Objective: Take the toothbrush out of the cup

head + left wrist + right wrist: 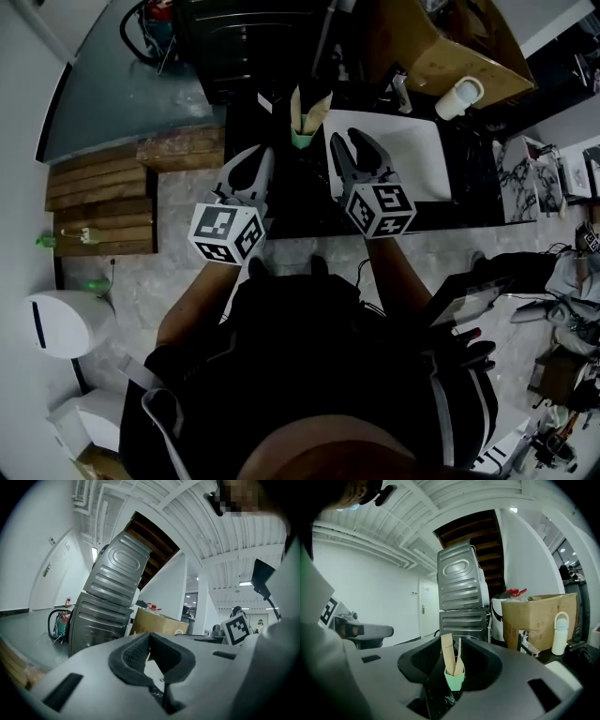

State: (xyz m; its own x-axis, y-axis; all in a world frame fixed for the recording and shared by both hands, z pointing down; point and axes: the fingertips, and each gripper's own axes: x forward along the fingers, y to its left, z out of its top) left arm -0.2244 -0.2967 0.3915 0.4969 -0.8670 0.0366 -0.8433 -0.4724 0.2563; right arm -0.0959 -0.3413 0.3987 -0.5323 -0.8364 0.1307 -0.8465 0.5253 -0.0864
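A pale green cup stands on the black counter with two paper-wrapped toothbrushes sticking up out of it. My right gripper is open just right of the cup and touches nothing. In the right gripper view the cup and the toothbrushes show ahead through the gap of the open right gripper. My left gripper is shut and empty, down to the left of the cup. Its dark pads meet in the left gripper view, where the cup is hidden.
A white sheet lies on the counter under the right gripper. Behind stand a faucet, a white bottle and a cardboard box. Two stacked grey machines rise beyond the counter. Wooden steps lie to the left.
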